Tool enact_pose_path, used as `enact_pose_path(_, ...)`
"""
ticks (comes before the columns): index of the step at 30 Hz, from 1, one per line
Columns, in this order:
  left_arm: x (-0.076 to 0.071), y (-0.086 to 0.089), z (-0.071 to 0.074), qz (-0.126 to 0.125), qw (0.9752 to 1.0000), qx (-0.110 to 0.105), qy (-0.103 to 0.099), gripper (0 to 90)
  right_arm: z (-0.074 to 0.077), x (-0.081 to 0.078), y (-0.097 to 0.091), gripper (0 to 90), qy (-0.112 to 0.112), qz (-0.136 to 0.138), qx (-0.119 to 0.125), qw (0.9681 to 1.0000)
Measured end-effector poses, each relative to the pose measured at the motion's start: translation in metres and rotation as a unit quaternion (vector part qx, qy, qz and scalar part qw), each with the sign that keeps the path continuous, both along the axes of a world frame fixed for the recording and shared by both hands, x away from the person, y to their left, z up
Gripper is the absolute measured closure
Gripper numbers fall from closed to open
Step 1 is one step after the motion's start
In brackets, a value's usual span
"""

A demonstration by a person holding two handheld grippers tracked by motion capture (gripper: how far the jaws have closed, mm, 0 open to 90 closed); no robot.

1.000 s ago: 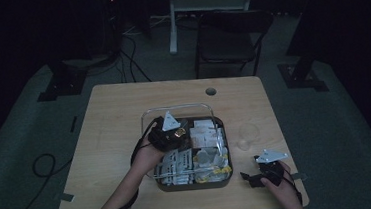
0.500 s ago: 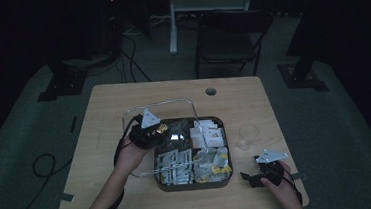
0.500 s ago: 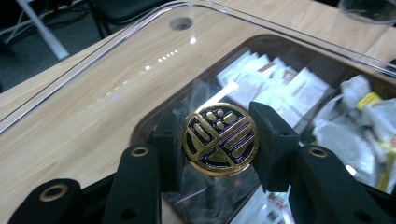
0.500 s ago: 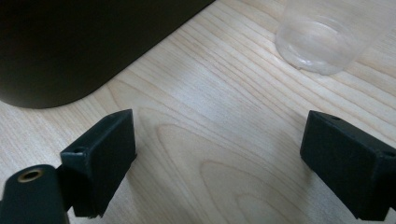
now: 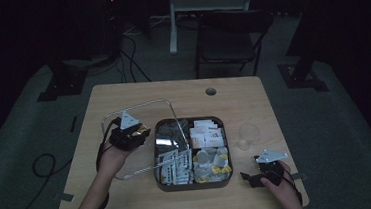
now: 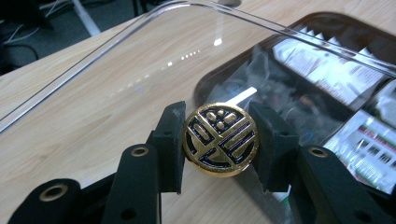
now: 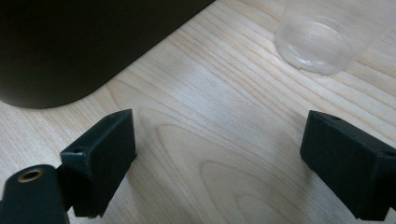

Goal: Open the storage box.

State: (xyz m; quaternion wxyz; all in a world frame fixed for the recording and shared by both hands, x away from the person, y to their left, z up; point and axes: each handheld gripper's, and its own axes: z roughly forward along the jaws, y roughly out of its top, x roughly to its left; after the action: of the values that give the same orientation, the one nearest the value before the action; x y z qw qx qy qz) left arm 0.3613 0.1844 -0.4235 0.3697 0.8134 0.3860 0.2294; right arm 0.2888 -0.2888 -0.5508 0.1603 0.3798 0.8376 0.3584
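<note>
left gripper (image 6: 219, 140) clamped on the clear lid's gold knob (image 6: 220, 139), forearm angled inward (right gripper (image 7: 217, 158) agape)

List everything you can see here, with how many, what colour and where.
Lid: one, clear, lifted left of the tray, tilted.
Knob: one, gold and dark, on the lid, gripped.
Tray: one, dark, four compartments, table centre.
Packets: many, mostly white, in the tray.
Cup: one, clear, right of the tray.
Table: one, light wood.
Chair: one, dark, behind the table.
Left tongs: black, shut on the knob.
Right tongs: black, open, at the tray's right front corner.
</note>
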Motion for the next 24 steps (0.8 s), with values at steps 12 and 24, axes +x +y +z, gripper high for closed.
enact_pose_path(12, -0.008, 0.045, -0.004, 0.051, 0.9987, -0.002, 0.002, 60.0, 0.000, 0.000, 0.000, 10.0, 0.000, 0.000, 0.000, 1.0000)
enact_pose_path(24, -0.009, 0.092, -0.005, 0.109, 0.9940, -0.009, -0.001, 60.0, 0.000, 0.000, 0.000, 9.9, 0.000, 0.000, 0.000, 1.0000)
